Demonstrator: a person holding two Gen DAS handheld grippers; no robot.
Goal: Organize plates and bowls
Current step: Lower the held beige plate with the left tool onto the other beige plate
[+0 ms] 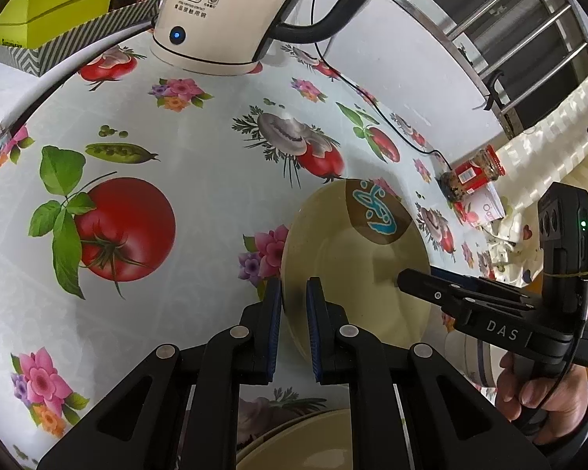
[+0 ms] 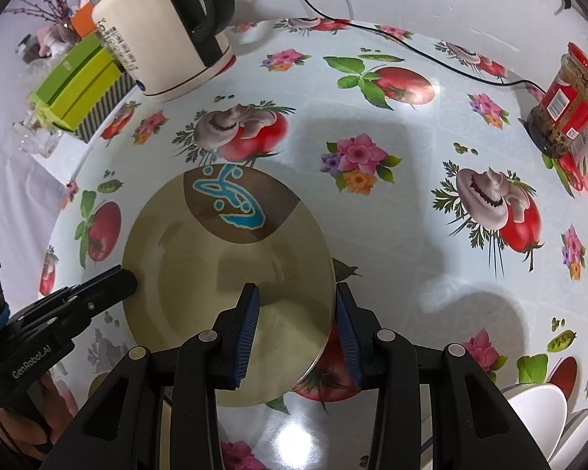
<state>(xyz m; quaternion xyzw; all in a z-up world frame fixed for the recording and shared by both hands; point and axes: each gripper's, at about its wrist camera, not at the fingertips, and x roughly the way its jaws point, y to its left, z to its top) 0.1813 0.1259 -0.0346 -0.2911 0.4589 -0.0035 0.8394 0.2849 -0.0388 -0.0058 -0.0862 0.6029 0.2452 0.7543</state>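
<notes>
A beige plate (image 1: 356,258) with a brown patch and a blue fish drawing is held above the flowered table. It also shows in the right wrist view (image 2: 223,274). My left gripper (image 1: 294,293) is shut on the plate's left rim. My right gripper (image 2: 298,313) straddles the plate's right rim with a wide gap between the jaws, so it looks open. The right gripper also shows in the left wrist view (image 1: 405,276). The left gripper also shows in the right wrist view (image 2: 127,278). Another beige plate (image 1: 302,442) lies below, at the bottom edge. White bowls (image 2: 545,415) sit stacked at the lower right.
A cream electric kettle (image 2: 164,39) stands at the back with its black cord (image 2: 411,49) trailing across the table. Green boxes (image 2: 78,82) sit beside it. A red-labelled jar (image 2: 564,105) stands at the right. The tablecloth (image 2: 411,180) has tomato and flower prints.
</notes>
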